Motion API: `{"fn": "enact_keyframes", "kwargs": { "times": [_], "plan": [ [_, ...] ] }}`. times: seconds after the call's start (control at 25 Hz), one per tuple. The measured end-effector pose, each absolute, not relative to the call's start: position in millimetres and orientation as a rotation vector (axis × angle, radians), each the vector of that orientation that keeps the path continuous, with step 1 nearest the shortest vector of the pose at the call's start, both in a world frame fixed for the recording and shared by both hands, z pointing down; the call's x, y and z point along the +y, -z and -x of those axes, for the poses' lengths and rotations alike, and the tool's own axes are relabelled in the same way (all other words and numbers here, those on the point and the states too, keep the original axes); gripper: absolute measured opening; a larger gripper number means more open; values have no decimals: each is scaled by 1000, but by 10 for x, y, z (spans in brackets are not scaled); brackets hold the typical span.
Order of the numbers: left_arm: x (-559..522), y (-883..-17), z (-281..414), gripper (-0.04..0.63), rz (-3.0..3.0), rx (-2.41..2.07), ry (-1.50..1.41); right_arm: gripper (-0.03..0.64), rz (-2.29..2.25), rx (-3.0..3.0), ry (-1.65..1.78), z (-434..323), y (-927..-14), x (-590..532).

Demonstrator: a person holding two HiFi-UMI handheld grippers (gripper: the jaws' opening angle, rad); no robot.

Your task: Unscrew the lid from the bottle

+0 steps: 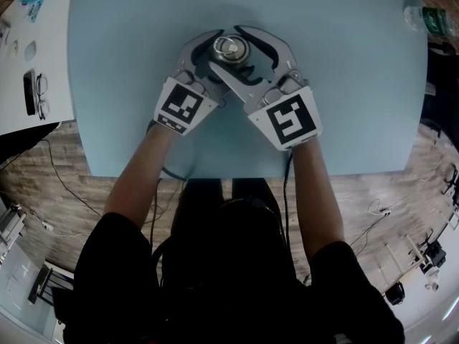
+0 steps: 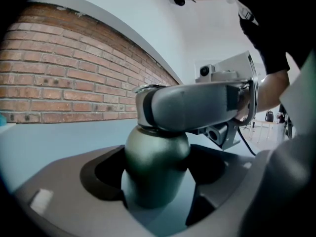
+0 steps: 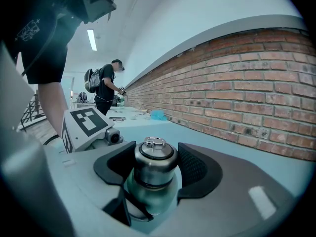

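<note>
Steel bottle stands upright on the pale blue table. Its body is clasped by the left gripper; the right gripper, jaws spread wide, grips the lid. Far right of the bottle lies what seems a clear bottle with a green label, print unreadable.

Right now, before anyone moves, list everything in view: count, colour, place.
bottle: one, dark green, upright mid-table
lid: one, silver, on the bottle
table: one, light blue, under the bottle
side table: one, white, left
glasses: one pair, dark, on the side table
plastic bottle: one, clear, green label, table's far right corner
brick wall: one, red, beyond the table
bystander: one, dark clothes, far background
left gripper: one, grey, shut on the bottle's body
right gripper: one, grey, shut on the lid
</note>
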State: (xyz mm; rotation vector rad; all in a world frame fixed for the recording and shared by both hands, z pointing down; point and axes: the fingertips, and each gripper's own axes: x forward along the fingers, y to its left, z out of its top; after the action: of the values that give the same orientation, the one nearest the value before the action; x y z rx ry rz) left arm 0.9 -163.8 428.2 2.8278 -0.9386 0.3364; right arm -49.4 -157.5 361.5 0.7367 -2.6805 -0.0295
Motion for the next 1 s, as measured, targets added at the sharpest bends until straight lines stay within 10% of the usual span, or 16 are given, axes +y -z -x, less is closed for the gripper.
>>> {"fn": "enact_keyframes", "kwargs": {
  "times": [1.0],
  "plan": [
    [-1621, -4282, -20, 396, -2851, -873, -353, 273, -688, -2683, 55, 493, -3623, -1557]
  ]
}}
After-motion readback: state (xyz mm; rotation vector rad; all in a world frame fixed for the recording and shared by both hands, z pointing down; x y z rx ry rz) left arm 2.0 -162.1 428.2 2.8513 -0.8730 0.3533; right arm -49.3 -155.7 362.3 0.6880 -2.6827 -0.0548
